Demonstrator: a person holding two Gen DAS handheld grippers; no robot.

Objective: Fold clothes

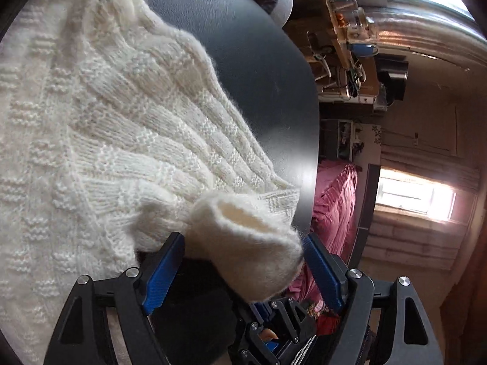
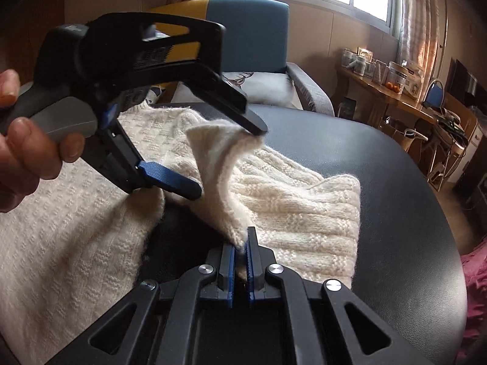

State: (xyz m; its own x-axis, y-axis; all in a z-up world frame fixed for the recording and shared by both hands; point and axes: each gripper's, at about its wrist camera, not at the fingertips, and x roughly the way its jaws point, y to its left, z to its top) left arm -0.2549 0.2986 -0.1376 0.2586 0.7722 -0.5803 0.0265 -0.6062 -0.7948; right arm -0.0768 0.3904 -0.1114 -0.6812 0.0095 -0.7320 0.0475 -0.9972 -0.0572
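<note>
A cream knitted sweater (image 1: 91, 121) (image 2: 289, 206) lies spread on a black table (image 1: 243, 45) (image 2: 395, 182). Its sleeve cuff (image 1: 243, 231) (image 2: 213, 152) is lifted off the cloth. My right gripper (image 2: 240, 240) is shut on the lower edge of that cuff. My left gripper (image 1: 243, 240) (image 2: 226, 161) stands open, with its blue-padded fingers on either side of the raised cuff. The upper finger touches the cuff's top corner. A person's hand (image 2: 27, 152) holds the left gripper's handle.
The table's rounded edge (image 1: 315, 152) runs close beside the sweater. Beyond it hangs pink cloth (image 1: 334, 197) (image 2: 474, 273). An armchair (image 2: 252, 39) stands behind the table, and a cluttered wooden desk (image 2: 395, 91) lines the wall.
</note>
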